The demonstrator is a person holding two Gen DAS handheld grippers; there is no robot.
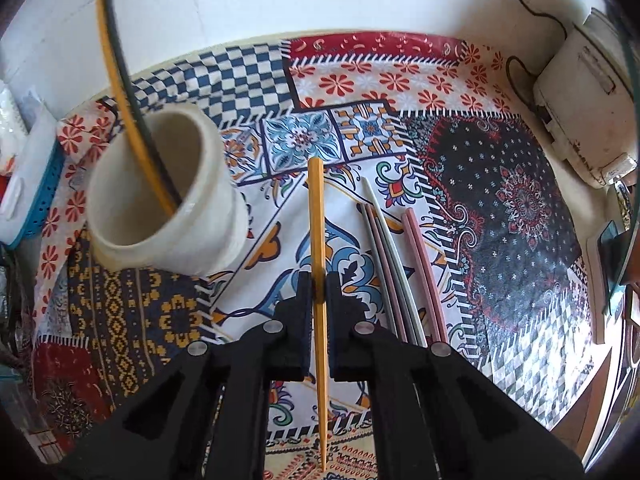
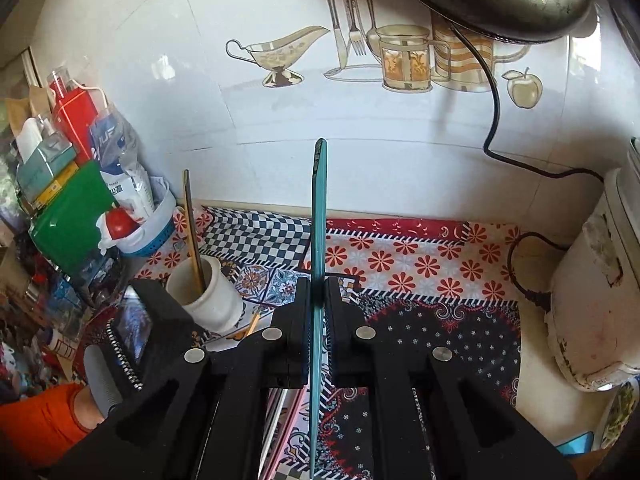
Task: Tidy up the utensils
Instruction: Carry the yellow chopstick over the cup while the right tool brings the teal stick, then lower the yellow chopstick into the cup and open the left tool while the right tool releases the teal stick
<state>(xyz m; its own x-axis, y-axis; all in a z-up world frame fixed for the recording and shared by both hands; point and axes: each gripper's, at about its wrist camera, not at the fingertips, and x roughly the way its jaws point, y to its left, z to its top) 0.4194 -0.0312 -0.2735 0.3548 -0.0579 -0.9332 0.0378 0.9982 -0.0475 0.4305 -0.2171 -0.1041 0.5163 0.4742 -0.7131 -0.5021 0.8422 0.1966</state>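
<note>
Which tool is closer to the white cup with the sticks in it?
Left. The left tool, shut on an orange chopstick, is just right of the white cup. The right tool, shut on a teal chopstick, sits farther right of it.

bright daylight | tile glare | fisheye warp, dark corners | sharp

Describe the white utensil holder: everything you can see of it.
The white utensil holder is a squat, cream-white, ceramic-looking cylinder with a thick rim and a flared base band. It stands upright on the patterned tablecloth, left of the loose chopsticks. An orange chopstick and a dark green chopstick lean inside against its rim. No gripper touches it.
</note>
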